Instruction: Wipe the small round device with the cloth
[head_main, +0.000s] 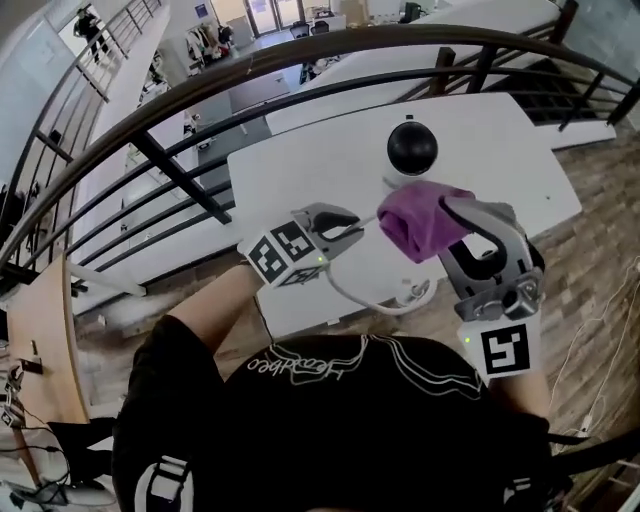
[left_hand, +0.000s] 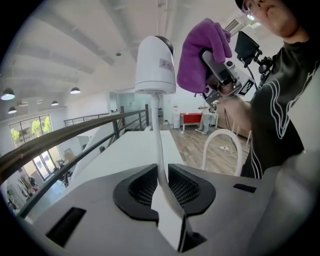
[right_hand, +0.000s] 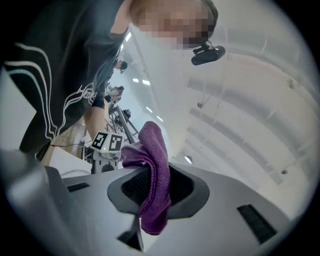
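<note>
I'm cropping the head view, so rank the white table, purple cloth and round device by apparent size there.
1. white table, by far the largest
2. purple cloth, though it is probably held nearer the camera, which inflates it
3. round device, the smallest

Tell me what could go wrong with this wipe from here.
1. The left claw pinches only the thin white cable below the device, so pressure from the cloth may swing or twist it away.
2. The right claw grips the cloth by one fold; rubbing could tug it loose.
</note>
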